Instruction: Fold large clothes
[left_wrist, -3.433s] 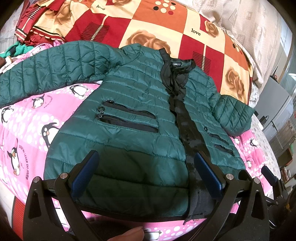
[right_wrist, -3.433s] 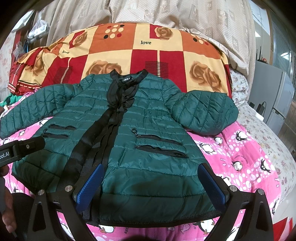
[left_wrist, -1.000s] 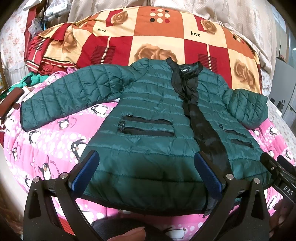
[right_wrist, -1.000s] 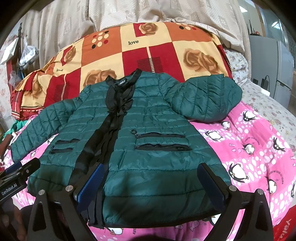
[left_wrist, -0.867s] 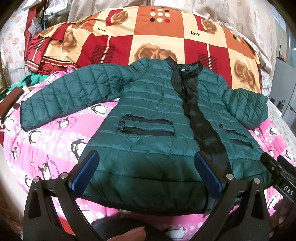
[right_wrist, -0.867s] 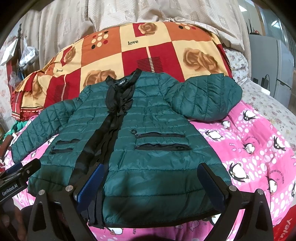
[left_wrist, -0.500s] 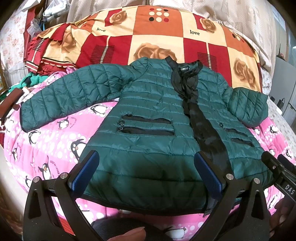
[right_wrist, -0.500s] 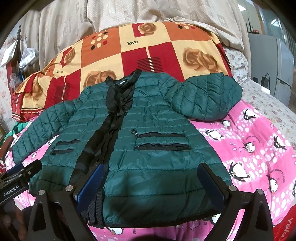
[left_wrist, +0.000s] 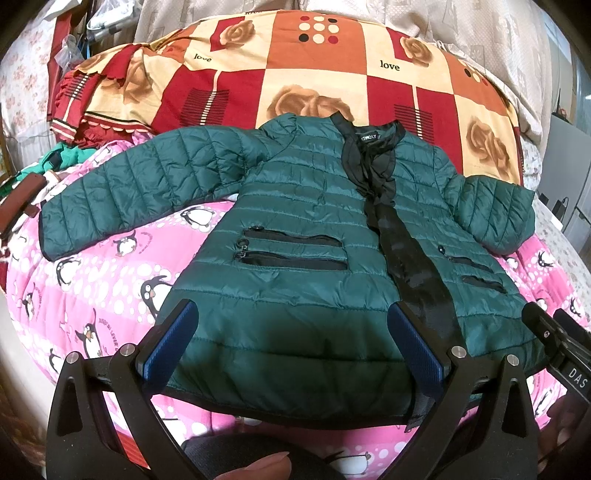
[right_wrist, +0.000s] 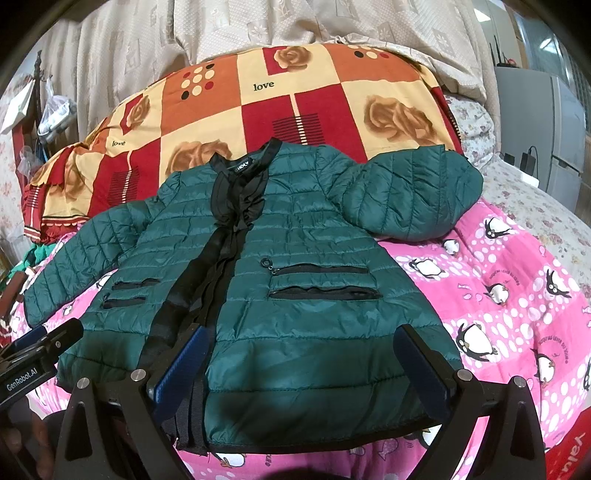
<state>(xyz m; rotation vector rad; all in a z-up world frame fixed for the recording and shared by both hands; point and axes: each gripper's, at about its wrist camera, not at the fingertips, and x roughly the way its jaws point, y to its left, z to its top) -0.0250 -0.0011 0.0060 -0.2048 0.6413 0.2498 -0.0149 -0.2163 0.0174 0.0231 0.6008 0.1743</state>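
Note:
A dark green quilted jacket (left_wrist: 295, 258) lies flat, front up, on a pink penguin quilt (left_wrist: 92, 295). It has a black front strip, black collar and zip pockets. Its left sleeve is spread out; its right sleeve (right_wrist: 410, 192) is bunched near the shoulder. My left gripper (left_wrist: 291, 339) is open and empty, held over the hem's left half. My right gripper (right_wrist: 299, 358) is open and empty over the hem's right half (right_wrist: 314, 387). Each gripper shows at the edge of the other's view.
A red, orange and cream checked blanket (left_wrist: 332, 74) with roses lies behind the jacket. Beige curtains hang behind it. Clutter and green cloth (left_wrist: 55, 158) sit at the left. A grey cabinet (right_wrist: 535, 122) stands at the right. The bed's near edge is just below the hem.
Since 3.4 s ago both grippers have drawn back and up from the jacket, so more of it shows. In the last second they have barely moved. Both stay open.

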